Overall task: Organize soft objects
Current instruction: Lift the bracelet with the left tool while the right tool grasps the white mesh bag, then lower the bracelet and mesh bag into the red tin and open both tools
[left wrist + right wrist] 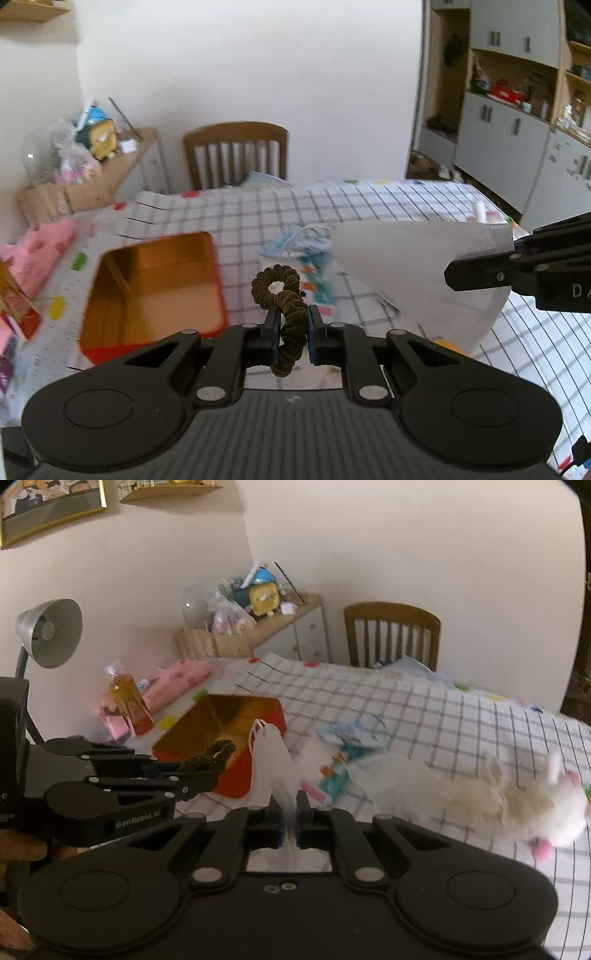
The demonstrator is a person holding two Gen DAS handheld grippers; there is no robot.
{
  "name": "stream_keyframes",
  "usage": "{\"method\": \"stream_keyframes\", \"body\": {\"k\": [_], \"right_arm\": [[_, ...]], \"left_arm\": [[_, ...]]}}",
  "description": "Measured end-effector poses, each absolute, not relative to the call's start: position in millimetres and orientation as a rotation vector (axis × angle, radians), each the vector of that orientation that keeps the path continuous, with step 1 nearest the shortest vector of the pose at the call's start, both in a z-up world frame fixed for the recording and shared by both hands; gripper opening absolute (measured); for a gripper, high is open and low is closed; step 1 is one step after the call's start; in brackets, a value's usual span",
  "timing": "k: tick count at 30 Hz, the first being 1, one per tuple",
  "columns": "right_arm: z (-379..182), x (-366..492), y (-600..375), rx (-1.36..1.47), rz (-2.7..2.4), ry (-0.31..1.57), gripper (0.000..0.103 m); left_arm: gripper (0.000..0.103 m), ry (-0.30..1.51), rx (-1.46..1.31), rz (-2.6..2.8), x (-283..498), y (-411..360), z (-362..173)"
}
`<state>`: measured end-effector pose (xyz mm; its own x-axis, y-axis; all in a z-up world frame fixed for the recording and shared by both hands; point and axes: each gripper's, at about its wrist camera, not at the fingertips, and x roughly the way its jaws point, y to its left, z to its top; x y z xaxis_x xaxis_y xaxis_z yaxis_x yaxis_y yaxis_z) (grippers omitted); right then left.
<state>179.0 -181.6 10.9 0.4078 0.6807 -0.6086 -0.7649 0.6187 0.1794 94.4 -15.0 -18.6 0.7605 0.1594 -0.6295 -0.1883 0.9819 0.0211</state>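
Right wrist alone shows white plush toy [517, 805] beyond mesh bag [273, 768].

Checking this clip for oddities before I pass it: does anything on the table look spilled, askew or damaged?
Nothing spilled or visibly damaged. The open tin sits askew to the checked tablecloth, and colourful packets lie scattered beside it. The left gripper is shut on the brown scrunchie, the right gripper on white mesh fabric.
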Motion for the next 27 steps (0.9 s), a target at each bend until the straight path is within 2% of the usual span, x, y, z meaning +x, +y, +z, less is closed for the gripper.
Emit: {"method": "stream_keyframes", "body": {"k": [10,27], "right_arm": [[27.2,194.5,-112.2,-0.17,0.941,0.669,0.006],[-13.9,219.3,23.7,-0.27,0.866,0.725,0.007]], "left_arm": [[0.014,0.674,-0.101,0.257,107.4,46.0,-7.9],[0.014,0.759,-0.157,0.314,147.0,153.7,-42.3]]}}
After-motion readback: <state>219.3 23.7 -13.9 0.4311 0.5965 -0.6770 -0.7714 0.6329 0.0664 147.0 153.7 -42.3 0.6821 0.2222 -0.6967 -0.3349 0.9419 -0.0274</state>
